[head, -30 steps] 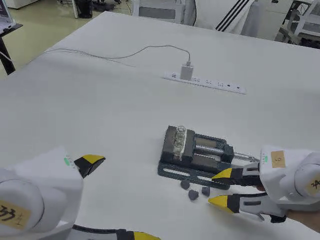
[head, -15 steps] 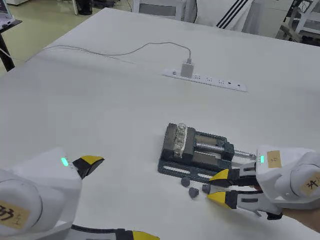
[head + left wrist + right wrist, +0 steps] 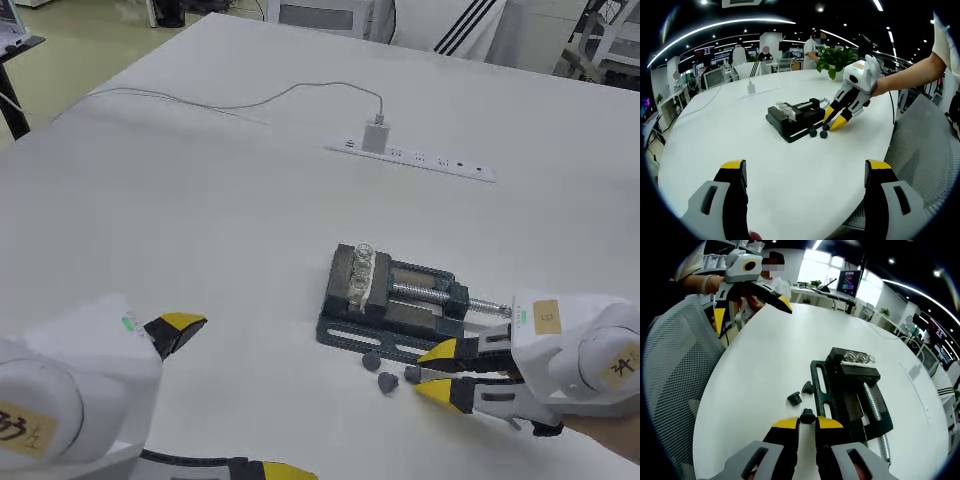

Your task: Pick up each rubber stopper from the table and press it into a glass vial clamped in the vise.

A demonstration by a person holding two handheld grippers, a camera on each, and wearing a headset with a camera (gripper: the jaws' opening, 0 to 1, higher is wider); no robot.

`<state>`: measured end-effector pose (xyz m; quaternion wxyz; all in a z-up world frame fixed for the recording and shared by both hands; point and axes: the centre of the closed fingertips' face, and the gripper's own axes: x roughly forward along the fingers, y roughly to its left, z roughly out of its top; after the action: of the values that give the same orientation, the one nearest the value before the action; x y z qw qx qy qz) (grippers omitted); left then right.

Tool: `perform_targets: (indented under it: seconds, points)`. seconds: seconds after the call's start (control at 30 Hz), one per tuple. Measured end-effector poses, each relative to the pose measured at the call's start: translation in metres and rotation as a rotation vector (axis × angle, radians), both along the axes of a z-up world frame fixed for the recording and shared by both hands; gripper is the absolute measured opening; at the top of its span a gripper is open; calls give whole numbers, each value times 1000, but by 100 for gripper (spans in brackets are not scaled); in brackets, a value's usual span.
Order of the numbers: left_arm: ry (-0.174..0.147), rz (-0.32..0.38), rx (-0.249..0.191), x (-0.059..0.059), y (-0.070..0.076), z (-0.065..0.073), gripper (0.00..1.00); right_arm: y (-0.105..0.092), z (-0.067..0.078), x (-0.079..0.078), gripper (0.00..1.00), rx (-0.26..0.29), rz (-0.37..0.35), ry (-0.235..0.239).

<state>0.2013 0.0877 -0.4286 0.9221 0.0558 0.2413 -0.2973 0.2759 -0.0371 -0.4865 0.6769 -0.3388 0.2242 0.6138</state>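
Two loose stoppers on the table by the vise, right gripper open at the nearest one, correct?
Not two: three stoppers lie by the vise, as the right gripper view shows. The right gripper is open at the nearest one.

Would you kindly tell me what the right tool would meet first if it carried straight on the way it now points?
The right tool would most likely meet the nearest rubber stopper, which lies just ahead between its tips, though depth is hard to judge.

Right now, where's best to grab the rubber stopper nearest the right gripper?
Pinch the rubber stopper across its round sides, low, from the side away from the vise: the vise base crowds its far side, and the open right gripper faces it.
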Motion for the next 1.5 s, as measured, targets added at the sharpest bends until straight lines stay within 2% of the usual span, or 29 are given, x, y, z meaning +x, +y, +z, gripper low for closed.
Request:
perform_targets:
  seconds: [0.2, 0.43, 0.87, 1.03, 1.1, 1.13, 1.3, 1.4, 1.5]
  points:
    - [0, -4, 2, 0, -1, -1, 98, 2, 4, 1, 8, 23, -13, 15]
    - [-12, -22, 10, 1, -5, 1, 96, 3, 21, 0, 8, 47, -13, 19]
    - [-37, -95, 23, 10, -21, 4, 89, 12, 49, -13, 8, 69, 53, 20]
    - [-66, -168, 60, 13, -32, 6, 79, 15, 57, -25, 8, 52, 112, 21]
    - [-78, -211, 98, 13, -37, 6, 75, 17, 61, -31, 8, 47, 137, 28]
    - [-96, -240, 121, 14, -41, 7, 72, 18, 62, -35, 8, 40, 150, 30]
    - [-127, -342, 185, 15, -59, 7, 60, 18, 66, -45, 7, 5, 182, 48]
    - [-135, -385, 208, 16, -71, 6, 54, 17, 67, -50, 7, -15, 175, 78]
    - [-128, -437, 210, 14, -83, 4, 45, 16, 69, -54, 7, -23, 171, 97]
